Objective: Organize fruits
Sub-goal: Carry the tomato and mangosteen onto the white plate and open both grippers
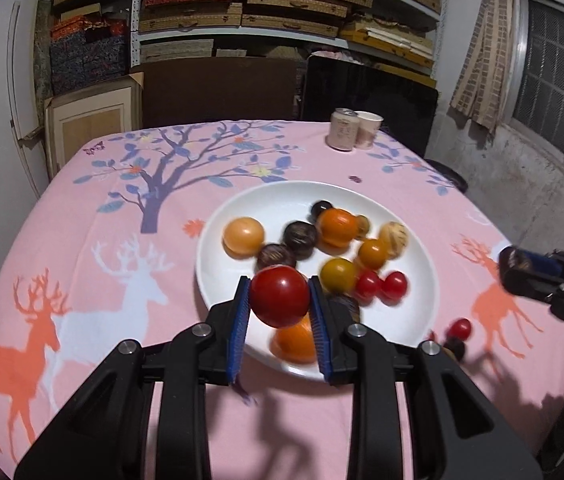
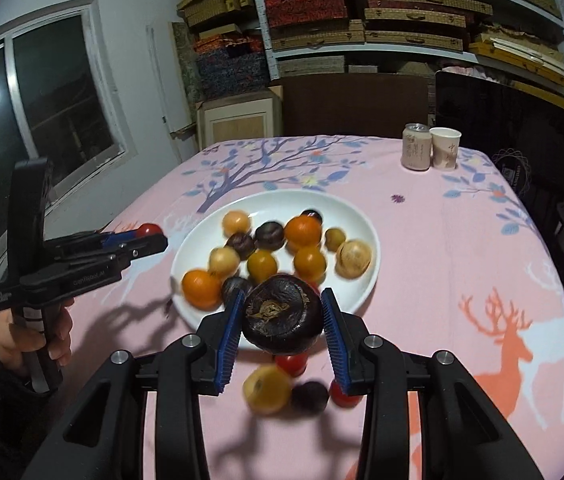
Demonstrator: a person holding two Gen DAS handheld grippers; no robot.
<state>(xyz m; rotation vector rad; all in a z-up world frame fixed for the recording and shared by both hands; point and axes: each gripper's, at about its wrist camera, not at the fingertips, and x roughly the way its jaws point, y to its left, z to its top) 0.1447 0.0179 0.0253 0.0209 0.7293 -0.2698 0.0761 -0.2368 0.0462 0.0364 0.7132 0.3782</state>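
My left gripper (image 1: 280, 298) is shut on a red tomato (image 1: 280, 296), held in the air over the near rim of the white plate (image 1: 266, 196). My right gripper (image 2: 282, 316) is shut on a dark purple fruit (image 2: 282, 314), also lifted above the plate's (image 2: 345, 208) near edge. The plate carries several orange, yellow, red and dark round fruits. On the cloth below the right gripper lie a yellow fruit (image 2: 266, 389), a dark one (image 2: 309, 397) and two small red tomatoes (image 2: 290, 363). The left gripper (image 2: 150, 236) shows in the right wrist view with the tomato, a hand on its handle.
A pink tablecloth (image 1: 102, 240) with deer and tree prints covers the table. A can (image 1: 343, 128) and a paper cup (image 1: 367, 128) stand at the far right edge. Shelves of boxes, a dark chair and windows lie behind the table.
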